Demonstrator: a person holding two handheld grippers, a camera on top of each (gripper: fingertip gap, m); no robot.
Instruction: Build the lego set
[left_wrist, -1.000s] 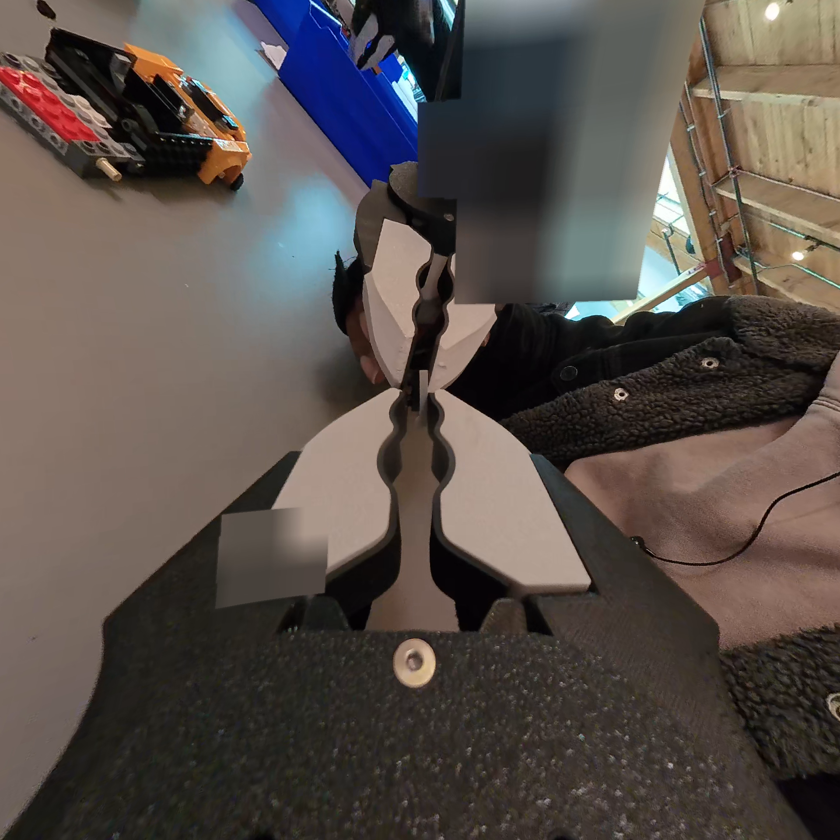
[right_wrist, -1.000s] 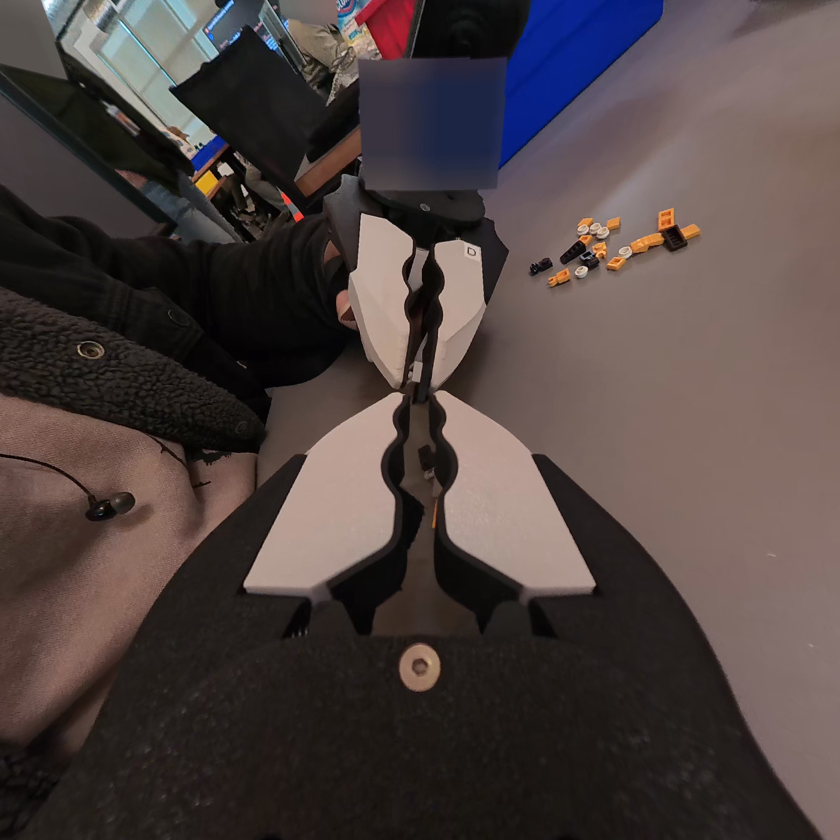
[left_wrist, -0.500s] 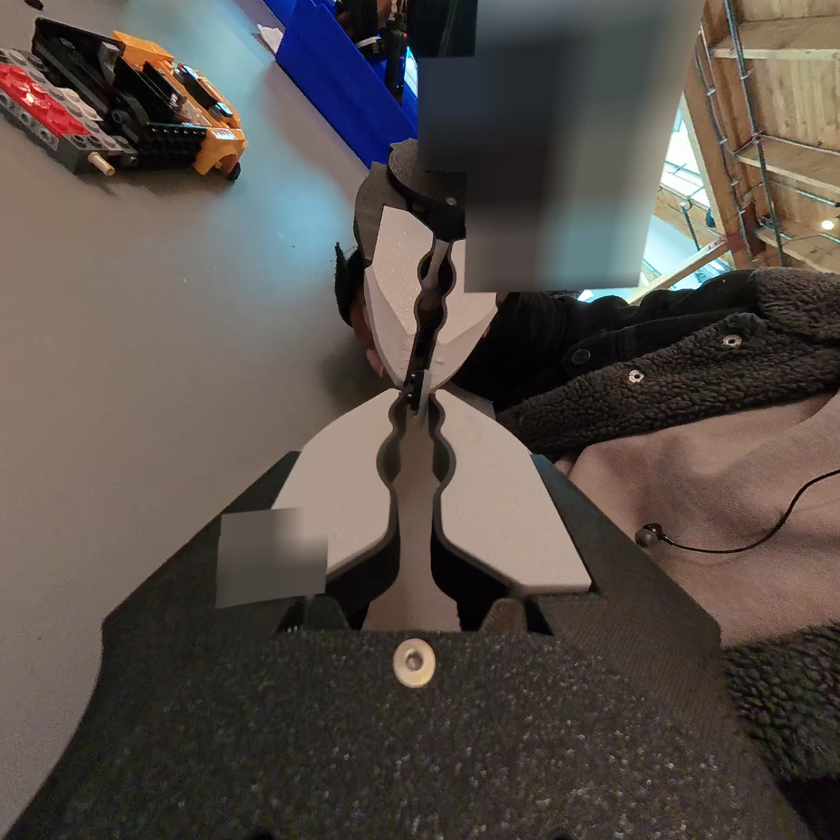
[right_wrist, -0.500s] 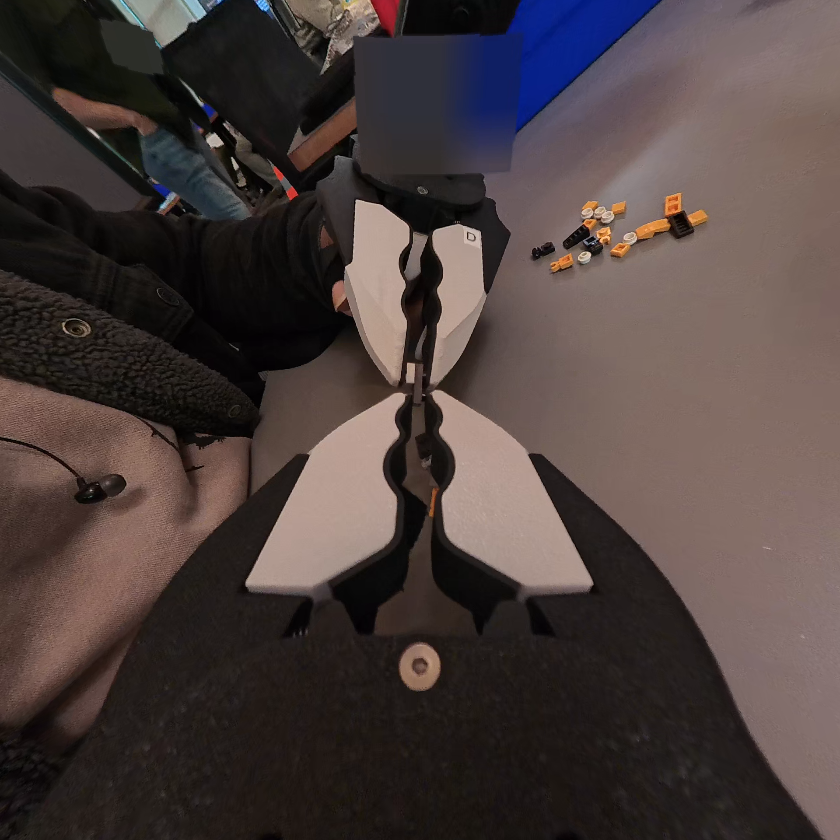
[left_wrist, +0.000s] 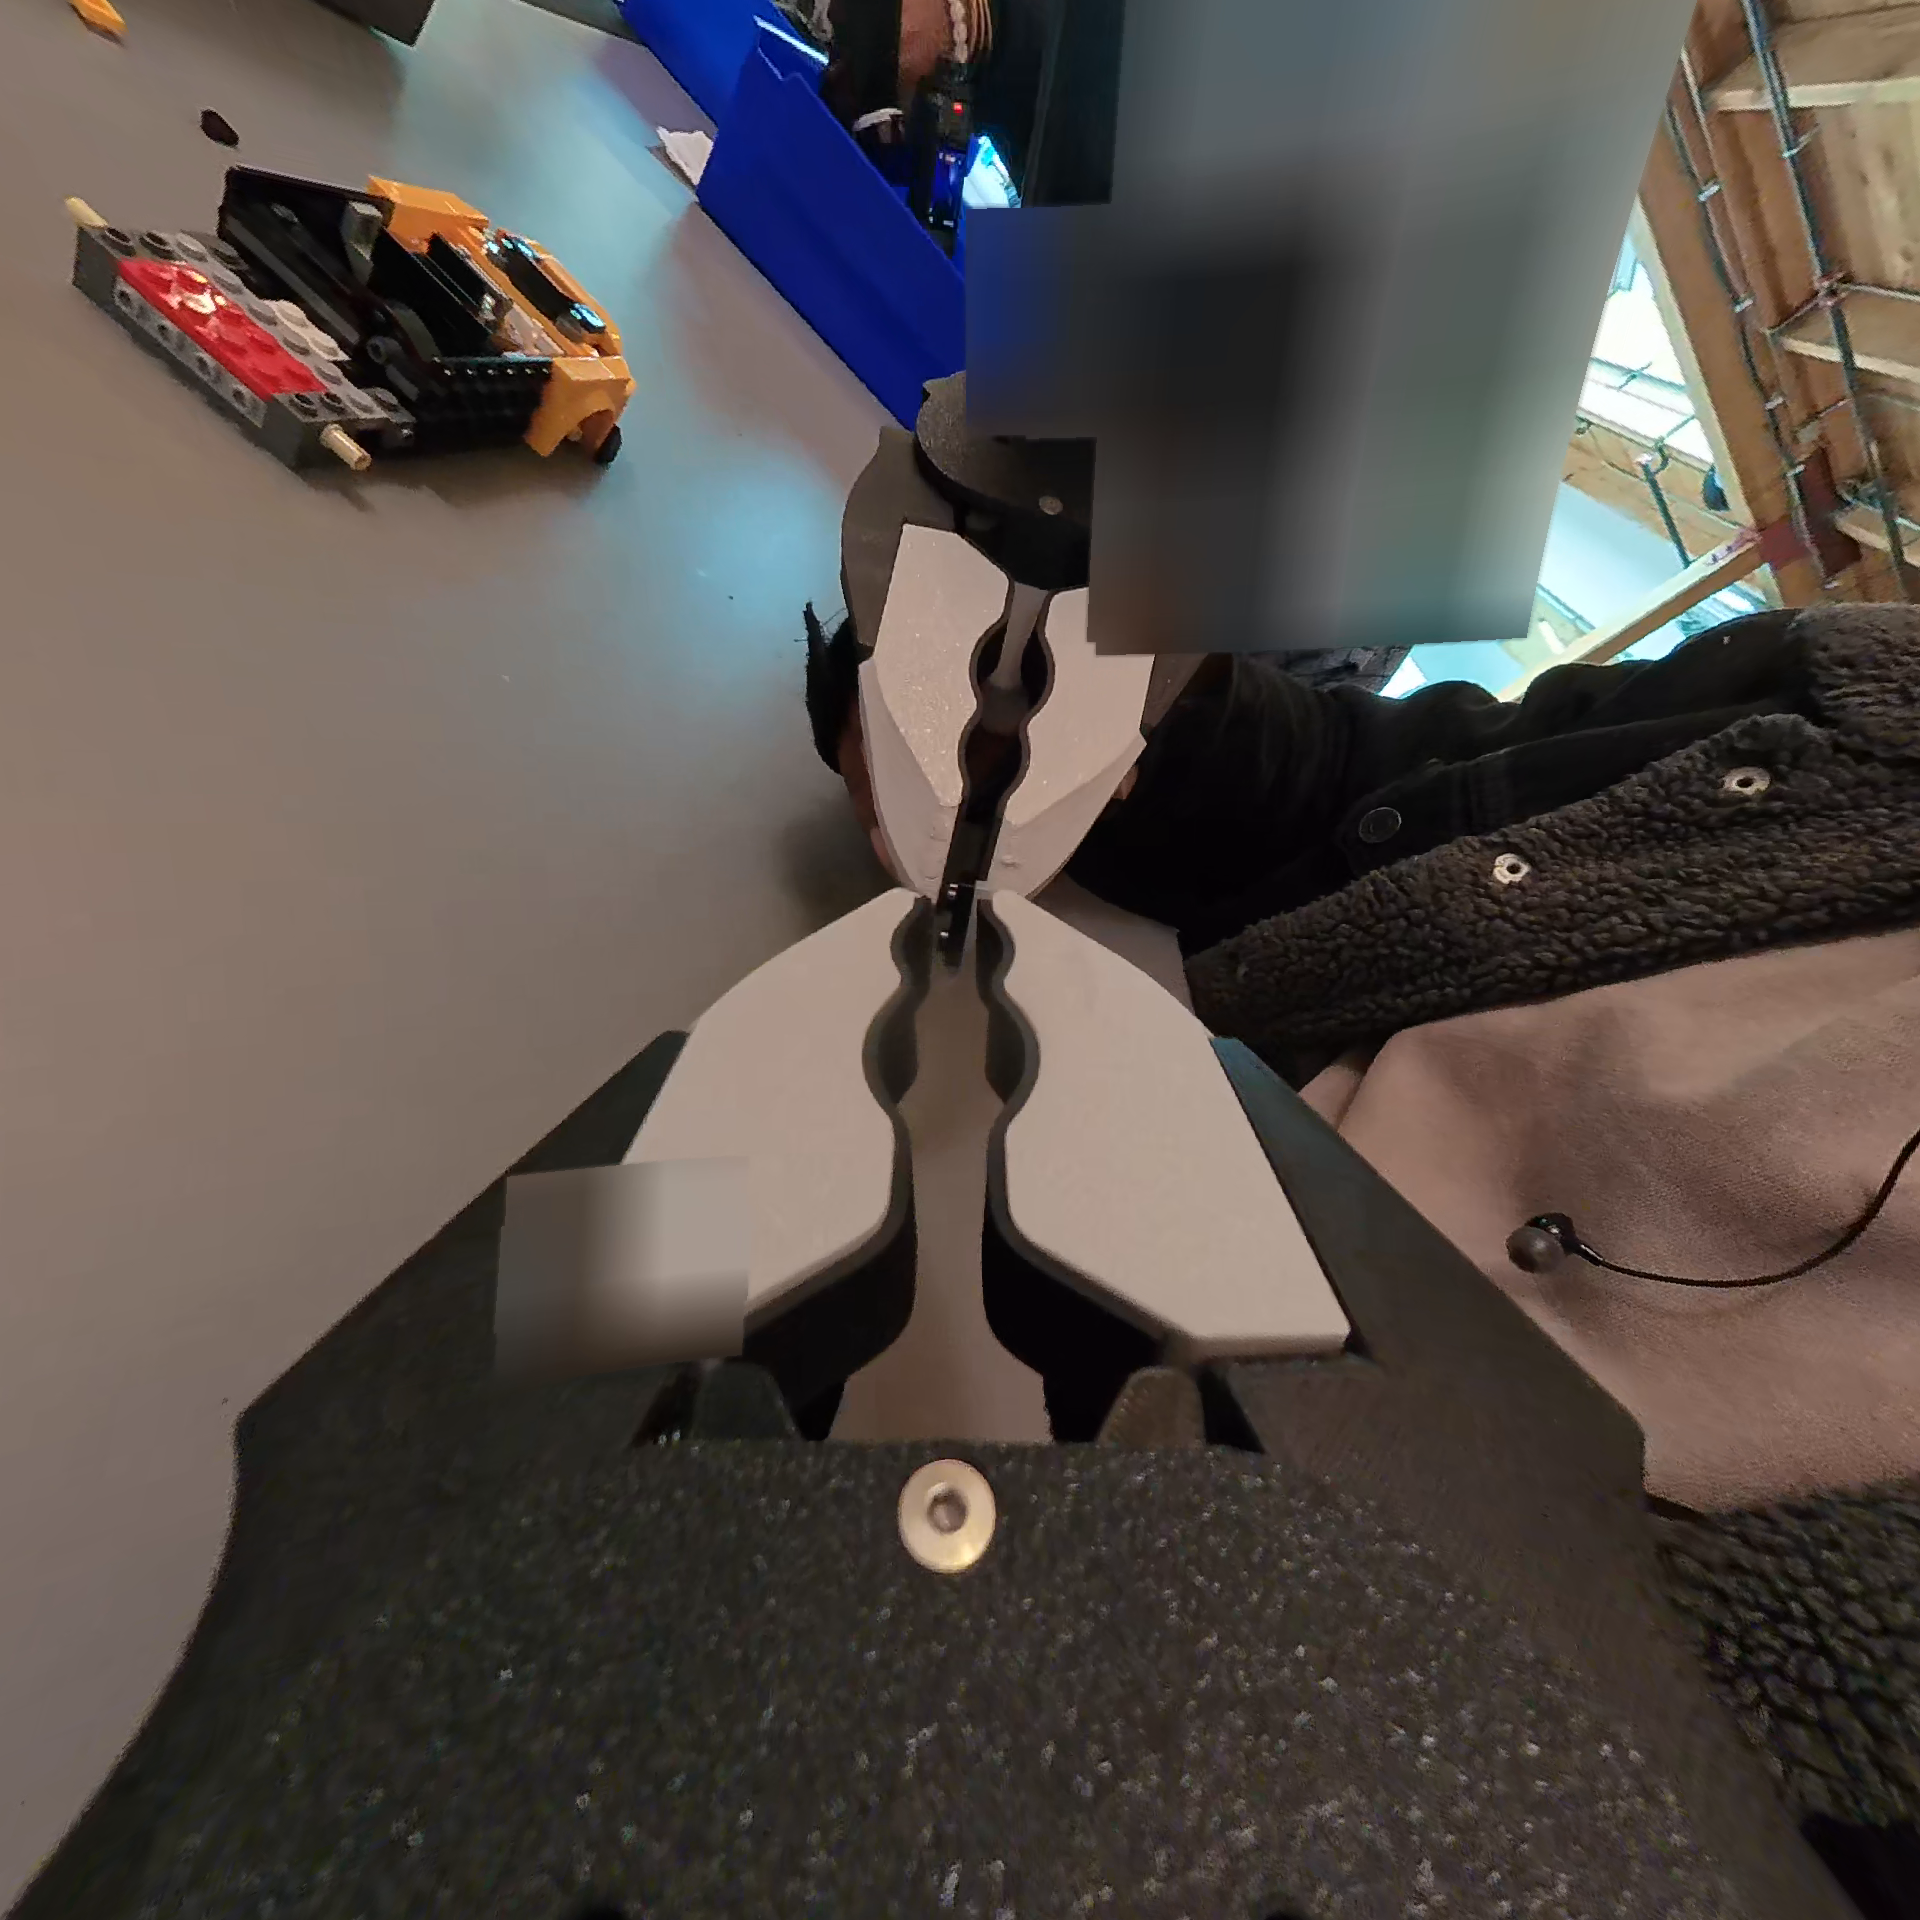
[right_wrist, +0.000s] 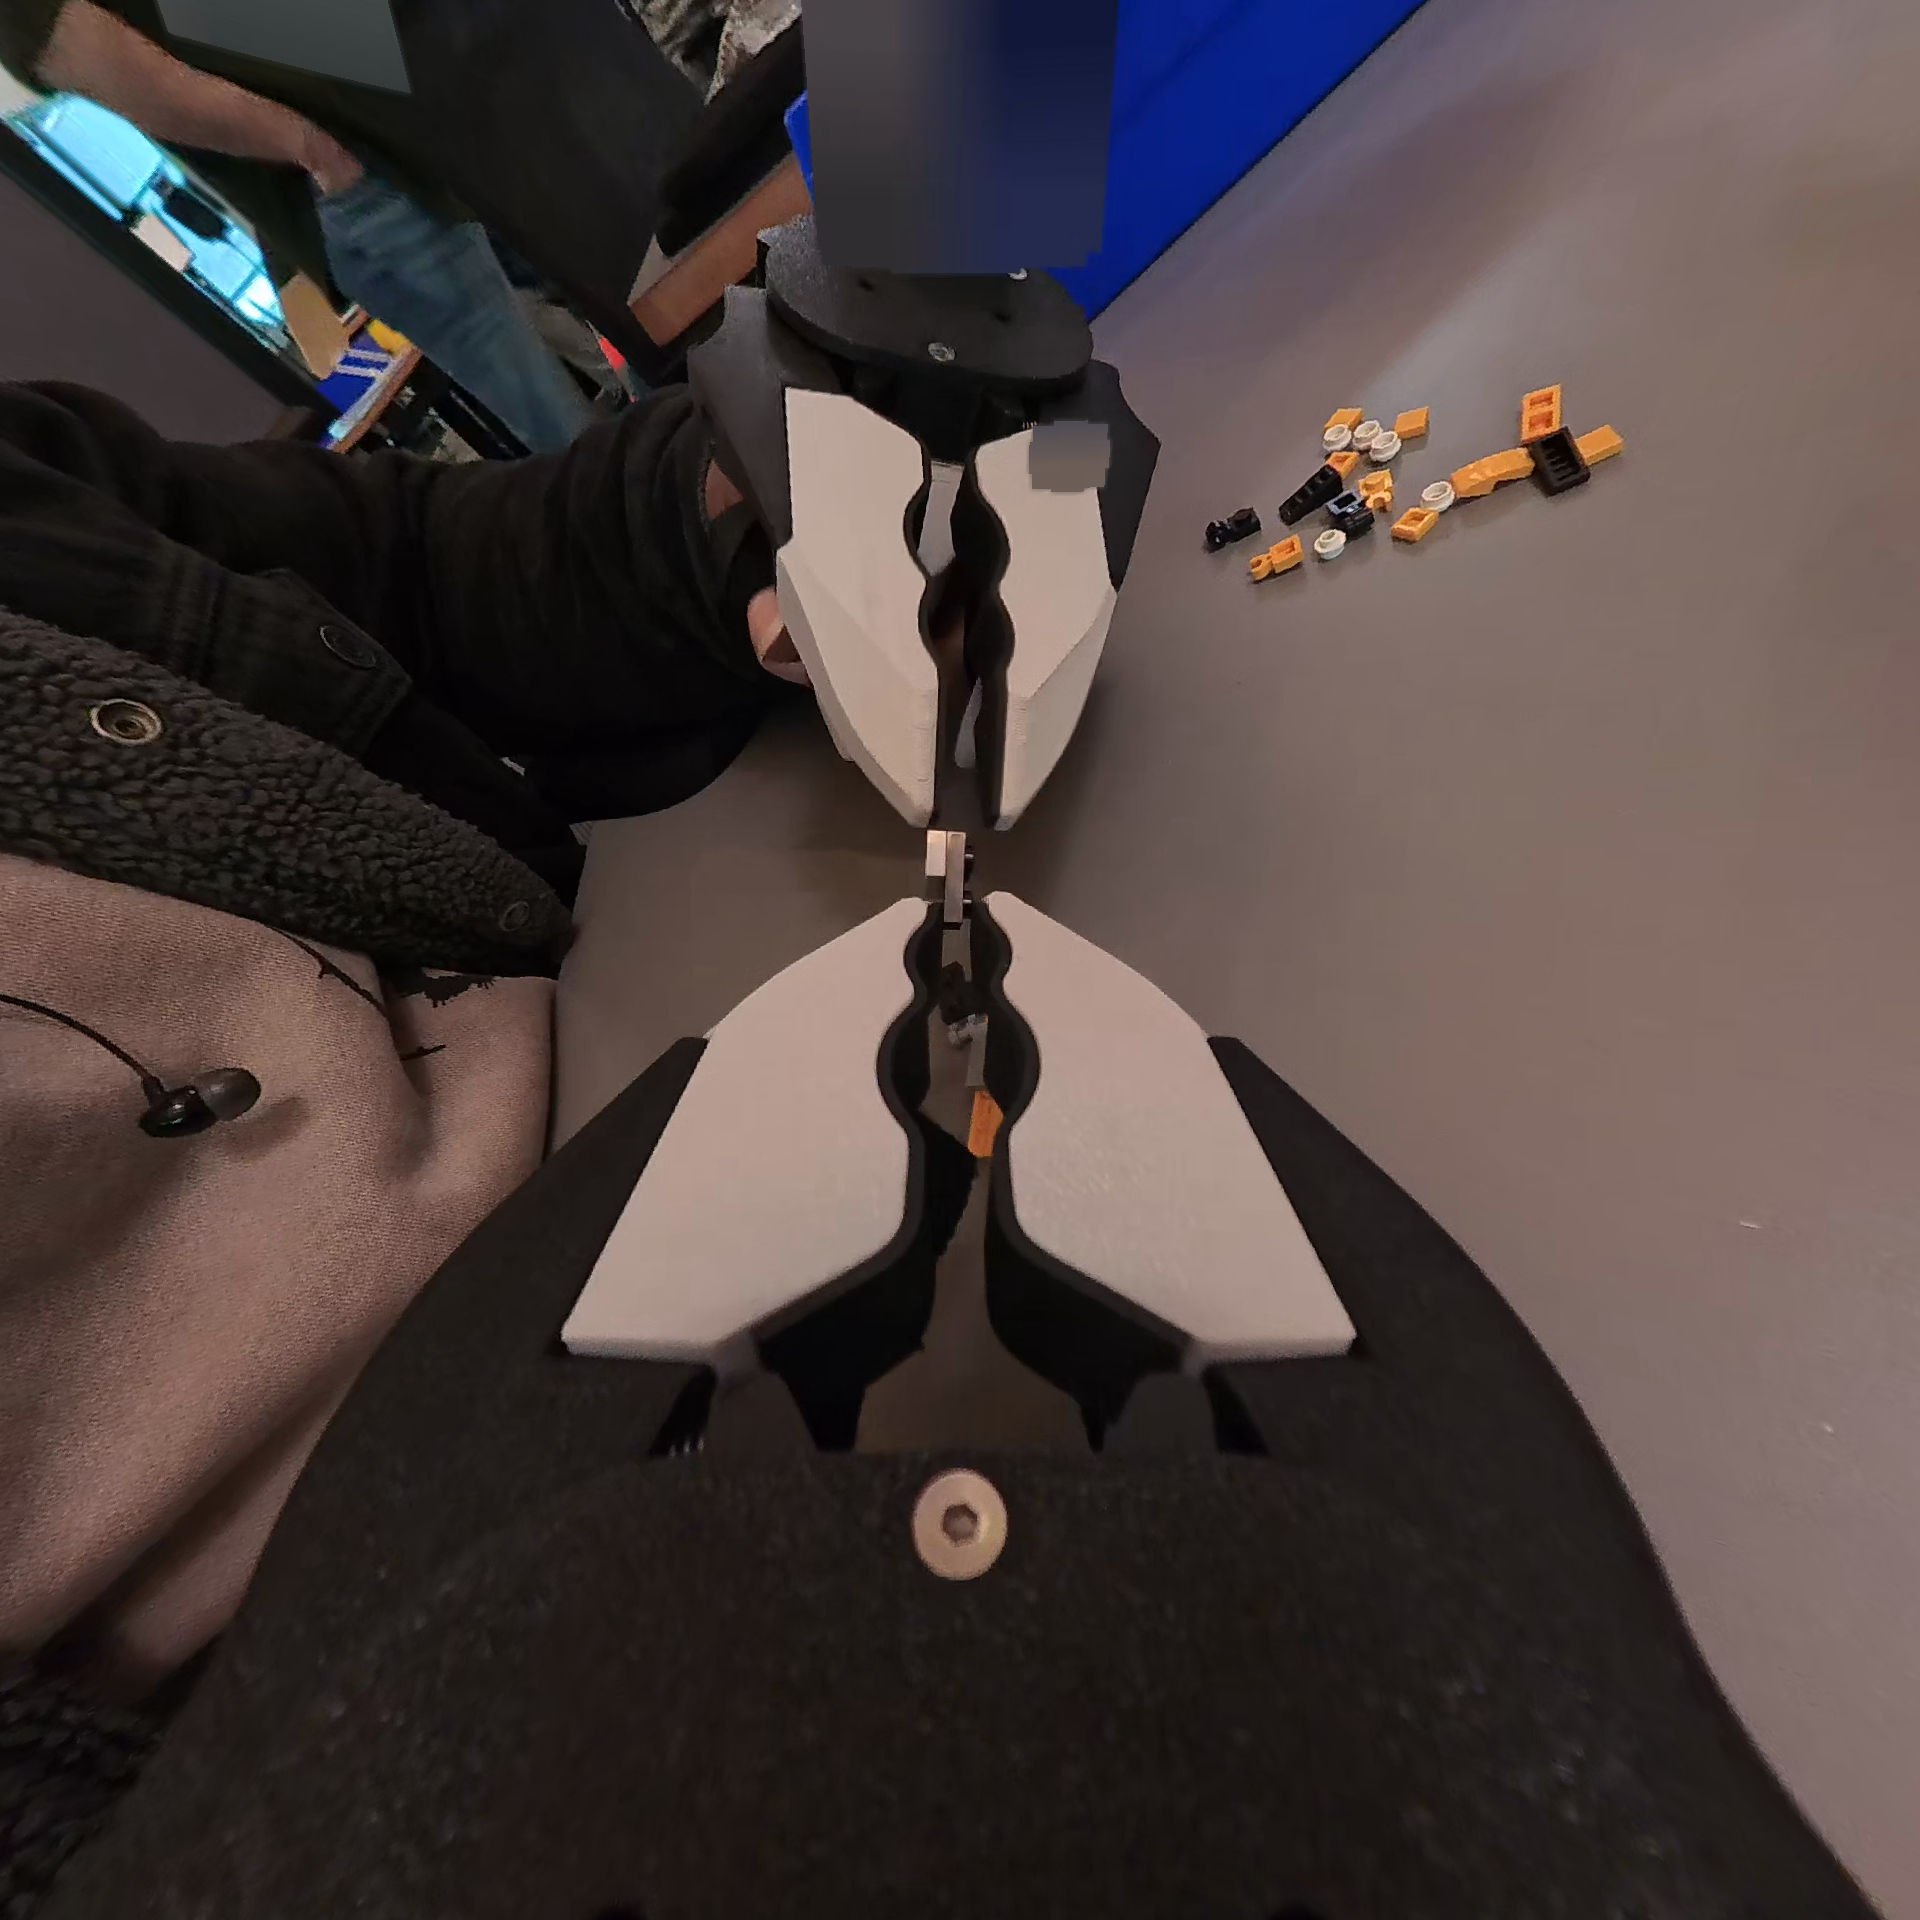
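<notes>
**Inspector:** While your left gripper (left_wrist: 951, 906) fills the lower frame of the left wrist view, its jaws stand almost together about the tip of the small lego sub-assembly (left_wrist: 951, 932). Whether they pinch it, I cannot tell. Your right gripper (left_wrist: 966, 883) meets it tip to tip at centre frame, above the table (left_wrist: 312, 831).

**Operator:** How will it handle?

**Inspector:** Judged light, stiff and smooth, with press-fit joints likely to part under twist. Grip flat faces, close to the joint. The partly built car (left_wrist: 353, 332) lies upper left, well apart, with the blue bin (left_wrist: 821, 208) at top centre.

**Operator:** And the right wrist view?

**Inspector:** Your right gripper (right_wrist: 951, 906) is clenched on the sub-assembly (right_wrist: 943, 857), whose grey end juts toward the left gripper (right_wrist: 964, 821). Loose pieces (right_wrist: 1423, 478) sit upper right, well apart. Your coat (right_wrist: 208, 748) crowds the left edge. That, and both tips masking the joint, are your hindrances.
</notes>
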